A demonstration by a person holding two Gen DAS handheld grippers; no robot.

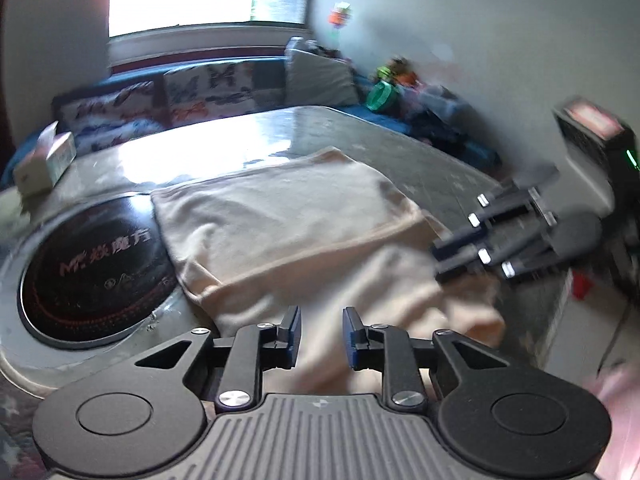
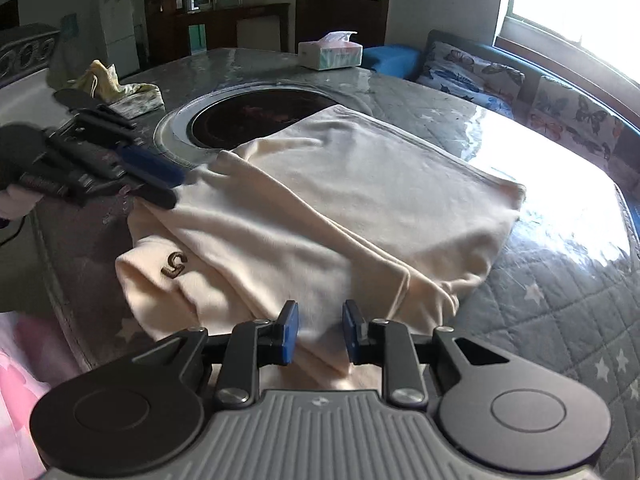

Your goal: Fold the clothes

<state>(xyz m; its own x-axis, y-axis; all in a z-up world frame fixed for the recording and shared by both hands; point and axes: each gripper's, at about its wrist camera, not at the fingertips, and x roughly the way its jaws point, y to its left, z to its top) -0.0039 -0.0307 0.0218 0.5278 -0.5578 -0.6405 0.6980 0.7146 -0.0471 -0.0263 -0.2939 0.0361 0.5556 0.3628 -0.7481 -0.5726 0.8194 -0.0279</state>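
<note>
Plainly, much of the left wrist view is smeared by motion: the right gripper at the right of that frame is a blur of dark fingers, and whether its jaws pinch the cloth there cannot be told. In its own view the right gripper shows a narrow gap between blue pads, with a fold of the cream-coloured soft knit garment lying in that gap at the lower middle; a firm grip cannot be confirmed.

The left gripper stands slightly parted and released, nothing clamped, the cream cloth spread just beyond its tips. From the right wrist view the left gripper reaches in from the left edge, its tips at the garment's left hem.

The garment lies folded across the middle of the grey quilted star-print table cover, its far corner overlapping the round black inset cooktop. A white tissue box sits at upper centre, well apart.
</note>
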